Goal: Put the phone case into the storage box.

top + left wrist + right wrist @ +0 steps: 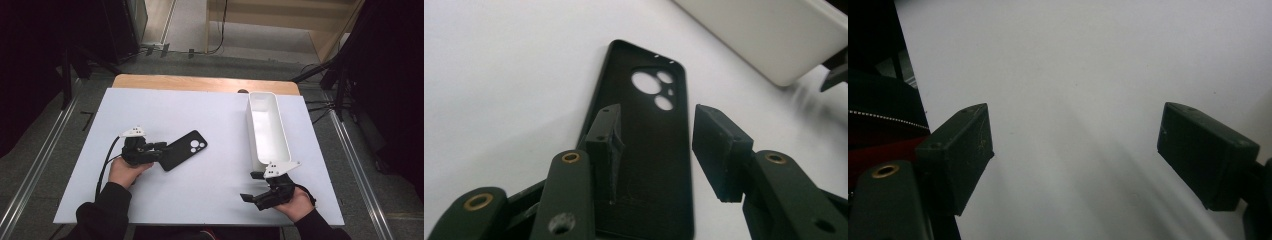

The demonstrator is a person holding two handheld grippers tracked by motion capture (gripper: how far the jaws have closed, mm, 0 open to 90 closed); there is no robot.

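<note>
A black phone case lies inside-up on the white table, left of the middle, its camera holes toward the far right. My left gripper is at the case's near end and stands open. In the left gripper view one finger sits over the inside of the case, while the other finger is just outside its right edge; they are not closed on it. My right gripper is near the front right edge, open wide above bare table.
A long empty white bin stands on the right half of the table, running front to back; its near end is just beyond my right hand. Its corner lies past the case. The white table top has a wooden strip at its far edge.
</note>
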